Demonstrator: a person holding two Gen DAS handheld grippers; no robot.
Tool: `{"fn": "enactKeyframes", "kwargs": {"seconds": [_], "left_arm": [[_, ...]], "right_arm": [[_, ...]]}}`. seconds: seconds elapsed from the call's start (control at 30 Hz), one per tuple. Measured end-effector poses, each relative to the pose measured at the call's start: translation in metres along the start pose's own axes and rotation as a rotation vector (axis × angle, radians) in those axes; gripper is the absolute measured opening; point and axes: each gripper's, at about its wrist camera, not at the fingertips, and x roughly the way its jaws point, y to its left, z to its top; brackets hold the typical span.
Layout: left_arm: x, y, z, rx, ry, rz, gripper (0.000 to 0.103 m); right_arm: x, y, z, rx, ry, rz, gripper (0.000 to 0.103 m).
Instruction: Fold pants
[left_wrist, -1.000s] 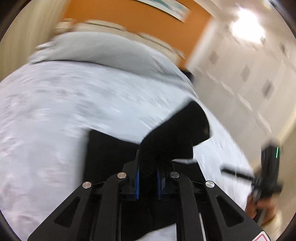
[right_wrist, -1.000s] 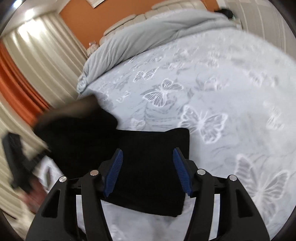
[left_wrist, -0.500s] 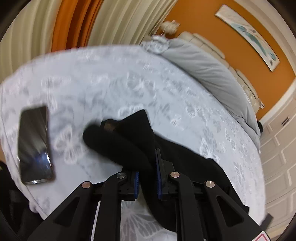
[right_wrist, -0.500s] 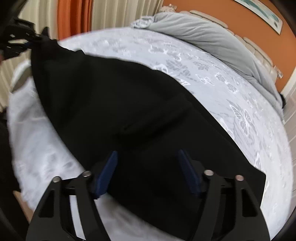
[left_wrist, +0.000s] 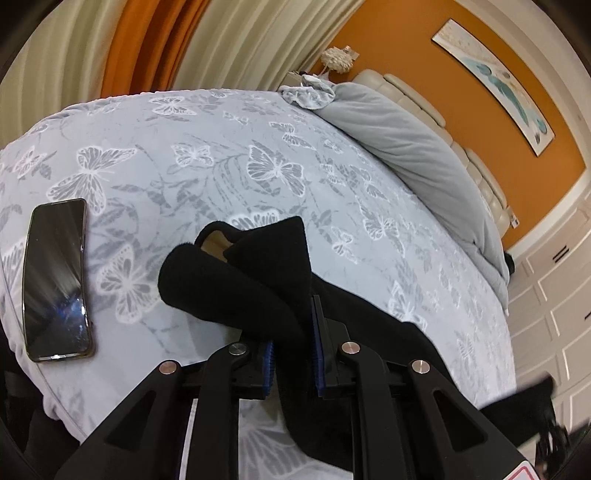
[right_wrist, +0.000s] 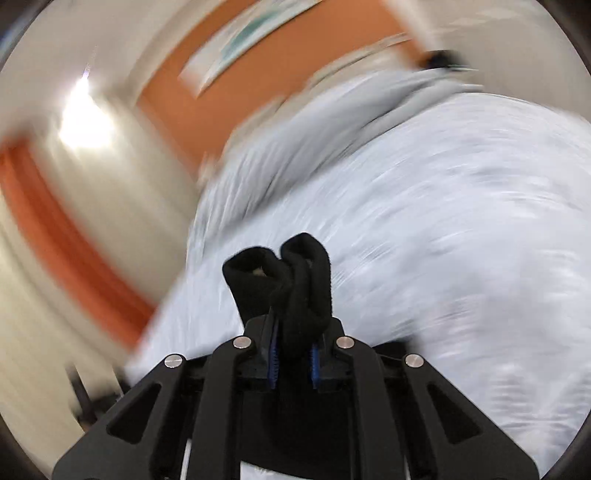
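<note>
L tongs (left_wrist: 291, 354) clamped on a bunched end of the black pants (left_wrist: 236, 280), lower centre of L wrist view. Fabric rolled up and to the left from the pads, lying on the butterfly-print bed cover (left_wrist: 258, 155). Rest of the garment trailed to lower right of frame, across the bed toward the other tool, so long axis ran roughly lower right to centre. Phone (left_wrist: 55, 280) flat on bed at left edge, near the cloth but apart.

R tongs (right_wrist: 293, 360) closing, blue pads (right_wrist: 272, 356) already pinching a doubled fold of the same pants (right_wrist: 291, 284), centre of R view; background badly blurred.

Judgement: both ends gripped, pants spanning between the two tools. Next move prob turns on bringing R end over to L end along that axis, keeping it off the phone.
</note>
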Motion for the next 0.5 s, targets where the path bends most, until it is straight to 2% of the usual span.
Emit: {"fn": "enactKeyframes", "kwargs": {"seconds": [0.07,0.13,0.2,0.27,0.33,0.4,0.5], "left_arm": [[0.0,-0.005,-0.001,-0.019,-0.015,0.002,0.014],[0.0,-0.011,-0.002,-0.026,-0.029,0.004,0.014],[0.0,-0.021,-0.005,-0.024,-0.047,0.009,0.015],[0.002,-0.032,-0.008,-0.015,-0.055,0.01,0.015],[0.005,-0.041,-0.011,-0.012,-0.059,0.013,0.016],[0.009,-0.05,-0.014,-0.007,-0.061,0.013,0.016],[0.011,-0.054,-0.016,-0.003,-0.068,0.011,0.016]], "right_arm": [[-0.051,-0.066,0.022,0.171,-0.108,-0.07,0.011],[-0.088,-0.115,0.029,0.253,-0.155,-0.191,0.012],[-0.094,-0.17,0.02,0.385,-0.062,-0.309,0.012],[-0.084,-0.202,0.005,0.466,0.024,-0.345,0.012],[-0.077,-0.207,0.003,0.432,0.07,-0.391,0.011],[-0.074,-0.191,0.007,0.361,0.062,-0.402,0.012],[-0.076,-0.158,0.016,0.299,-0.002,-0.335,0.012]]}}
